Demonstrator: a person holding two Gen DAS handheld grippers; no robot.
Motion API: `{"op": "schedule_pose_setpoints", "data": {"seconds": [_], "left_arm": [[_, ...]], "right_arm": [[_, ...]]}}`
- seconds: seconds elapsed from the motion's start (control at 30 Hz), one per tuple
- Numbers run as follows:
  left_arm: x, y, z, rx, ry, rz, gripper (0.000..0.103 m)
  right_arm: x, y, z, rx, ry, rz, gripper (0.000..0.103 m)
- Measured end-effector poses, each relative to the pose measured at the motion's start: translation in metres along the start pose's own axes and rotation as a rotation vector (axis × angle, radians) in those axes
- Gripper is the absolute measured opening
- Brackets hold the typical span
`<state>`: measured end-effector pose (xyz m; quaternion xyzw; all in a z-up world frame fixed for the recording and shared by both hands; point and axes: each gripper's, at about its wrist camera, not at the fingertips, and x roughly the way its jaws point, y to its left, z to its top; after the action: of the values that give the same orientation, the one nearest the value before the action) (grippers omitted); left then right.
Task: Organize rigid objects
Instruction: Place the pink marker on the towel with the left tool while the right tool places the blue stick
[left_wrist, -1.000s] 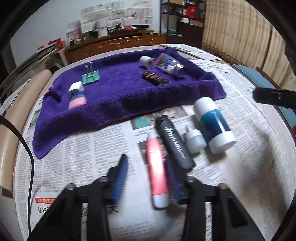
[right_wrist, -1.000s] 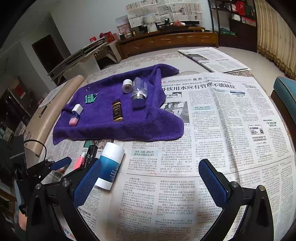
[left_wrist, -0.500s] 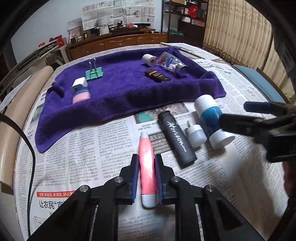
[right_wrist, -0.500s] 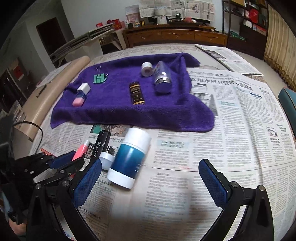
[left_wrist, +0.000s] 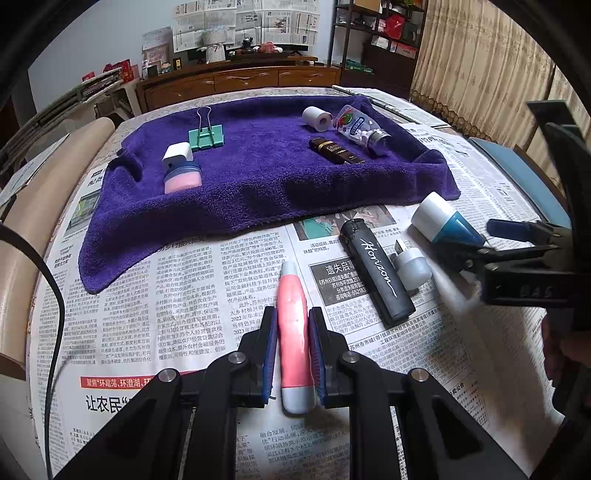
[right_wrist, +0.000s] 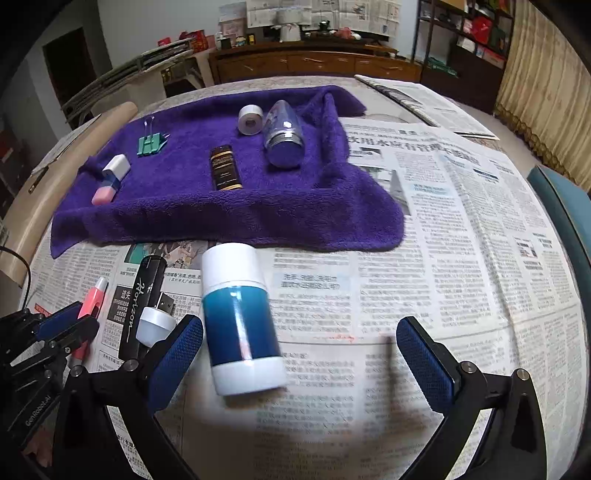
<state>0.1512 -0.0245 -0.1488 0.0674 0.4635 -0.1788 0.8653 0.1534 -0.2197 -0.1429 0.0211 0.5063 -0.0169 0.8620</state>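
Note:
My left gripper (left_wrist: 292, 326) is shut on a pink tube with a white cap (left_wrist: 293, 332) that lies on the newspaper. It also shows in the right wrist view (right_wrist: 92, 301). My right gripper (right_wrist: 299, 339) is open, its jaws on either side of a lying blue-and-white bottle (right_wrist: 238, 317), also seen from the left (left_wrist: 443, 221). A black lighter (left_wrist: 376, 267) and a small white cap (left_wrist: 410, 267) lie between tube and bottle. A purple towel (left_wrist: 258, 181) holds a pink-and-white bottle (left_wrist: 181, 170), a green binder clip (left_wrist: 206, 136), a white tape roll (left_wrist: 317, 118), a dark gold-trimmed box (left_wrist: 336, 151) and a clear jar (left_wrist: 360, 127).
Newspaper (right_wrist: 461, 240) covers the table. A beige roll (left_wrist: 44, 192) lies along the left edge and a black cable (left_wrist: 55, 295) runs beside it. A teal chair (right_wrist: 561, 206) stands at the right. A wooden sideboard (left_wrist: 240, 81) is behind the table.
My left gripper closed on the pink tube, from open around it a second ago. My right gripper moved left and forward until its open jaws straddle the blue-and-white bottle.

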Motion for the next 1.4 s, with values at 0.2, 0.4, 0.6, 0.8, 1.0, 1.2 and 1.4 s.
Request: {"op": "schedule_pose_setpoints", "data": {"seconds": [0.2, 0.4, 0.6, 0.8, 1.0, 1.2, 1.4], "left_arm": [[0.000, 0.002, 0.000, -0.005, -0.001, -0.005, 0.017], [0.000, 0.003, 0.000, -0.007, -0.002, -0.007, 0.017], [-0.002, 0.009, -0.002, -0.036, -0.015, -0.015, 0.017], [-0.005, 0.026, -0.001, -0.088, -0.026, -0.024, 0.017], [-0.019, 0.034, 0.006, -0.108, -0.057, -0.034, 0.017], [-0.027, 0.032, 0.022, -0.096, -0.073, -0.029, 0.017], [-0.033, 0.034, 0.047, -0.095, -0.082, -0.035, 0.017]], "right_arm": [[0.008, 0.012, -0.003, -0.074, -0.020, -0.005, 0.095], [0.000, 0.013, -0.003, -0.097, -0.069, 0.012, 0.049], [-0.002, 0.011, -0.002, -0.097, -0.072, 0.035, 0.036], [-0.015, 0.001, 0.003, -0.062, -0.078, 0.082, 0.036], [-0.030, -0.008, 0.009, -0.041, -0.091, 0.125, 0.036], [-0.039, -0.014, 0.014, -0.042, -0.106, 0.145, 0.036], [-0.041, -0.014, 0.034, -0.055, -0.104, 0.180, 0.036]]}}
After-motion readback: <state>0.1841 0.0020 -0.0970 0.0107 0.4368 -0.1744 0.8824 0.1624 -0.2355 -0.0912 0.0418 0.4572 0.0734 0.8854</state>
